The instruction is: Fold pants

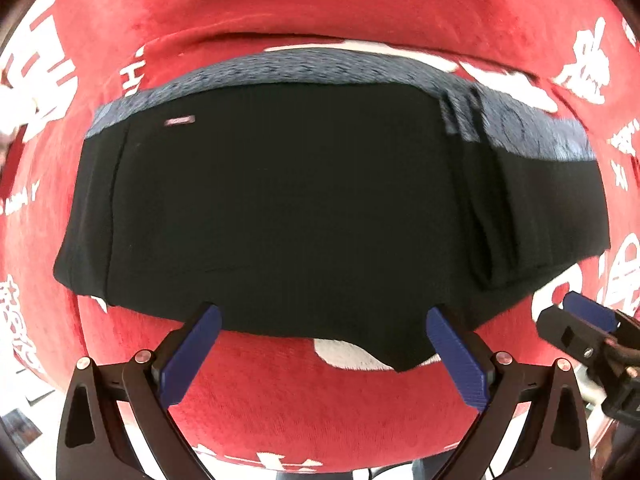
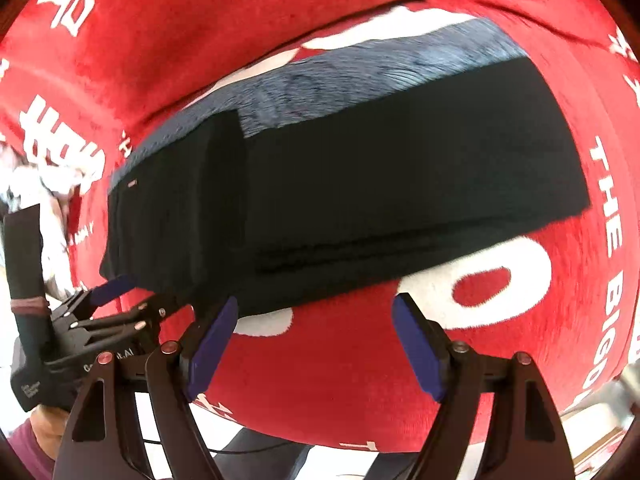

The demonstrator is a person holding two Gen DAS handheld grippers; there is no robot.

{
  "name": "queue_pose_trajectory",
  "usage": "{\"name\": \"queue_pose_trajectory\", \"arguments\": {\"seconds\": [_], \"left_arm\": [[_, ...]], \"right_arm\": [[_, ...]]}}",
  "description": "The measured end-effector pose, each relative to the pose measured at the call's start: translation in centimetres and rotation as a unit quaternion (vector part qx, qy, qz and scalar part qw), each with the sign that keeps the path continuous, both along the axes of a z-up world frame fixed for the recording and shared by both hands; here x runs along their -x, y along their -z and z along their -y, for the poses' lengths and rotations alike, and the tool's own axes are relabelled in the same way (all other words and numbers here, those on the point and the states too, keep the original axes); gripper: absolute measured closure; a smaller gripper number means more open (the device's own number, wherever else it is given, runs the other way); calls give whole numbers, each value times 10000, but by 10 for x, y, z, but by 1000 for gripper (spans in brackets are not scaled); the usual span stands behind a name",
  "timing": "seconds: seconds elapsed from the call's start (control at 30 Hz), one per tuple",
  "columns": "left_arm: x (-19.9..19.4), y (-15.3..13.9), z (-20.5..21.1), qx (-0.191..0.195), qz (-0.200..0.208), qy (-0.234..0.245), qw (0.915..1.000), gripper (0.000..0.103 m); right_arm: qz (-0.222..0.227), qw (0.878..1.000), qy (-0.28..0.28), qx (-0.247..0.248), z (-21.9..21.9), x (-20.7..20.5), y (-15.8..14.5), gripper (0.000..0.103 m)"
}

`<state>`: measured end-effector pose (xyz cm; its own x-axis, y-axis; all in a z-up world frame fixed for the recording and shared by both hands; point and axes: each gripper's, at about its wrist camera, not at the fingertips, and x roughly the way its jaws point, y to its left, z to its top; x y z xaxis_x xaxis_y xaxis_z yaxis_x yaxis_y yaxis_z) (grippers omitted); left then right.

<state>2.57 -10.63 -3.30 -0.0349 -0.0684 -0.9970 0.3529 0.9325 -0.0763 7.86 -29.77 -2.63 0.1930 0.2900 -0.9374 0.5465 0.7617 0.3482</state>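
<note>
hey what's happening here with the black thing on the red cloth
A person is folding a pair of black pants on a red cloth with white lettering, holding a gripper in each hand. The pants lie folded into a compact rectangle, with grey lining showing along the far edge. The left gripper and right gripper both sit open at the near edge, gripping nothing.

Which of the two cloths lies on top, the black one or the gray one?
The black pants lie on top. The gray cloth only peeks out along their far edge, over the red blanket.
</note>
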Motion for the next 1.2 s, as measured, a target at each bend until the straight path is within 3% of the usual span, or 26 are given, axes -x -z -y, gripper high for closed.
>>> {"name": "queue_pose_trajectory", "arguments": {"seconds": [0.37, 0.77, 1.2], "left_arm": [[-22, 14, -98, 214, 10, -806, 9965, 0], [-39, 29, -196, 154, 3, -1489, 9887, 0], [-44, 28, -203, 83, 70, -1569, 9875, 0]], "right_arm": [[-117, 9955, -899, 269, -50, -56, 0, 21], [-177, 9880, -1416, 585, -81, -85, 2, 21], [-378, 9890, -1387, 356, -95, -89, 28, 21]]}}
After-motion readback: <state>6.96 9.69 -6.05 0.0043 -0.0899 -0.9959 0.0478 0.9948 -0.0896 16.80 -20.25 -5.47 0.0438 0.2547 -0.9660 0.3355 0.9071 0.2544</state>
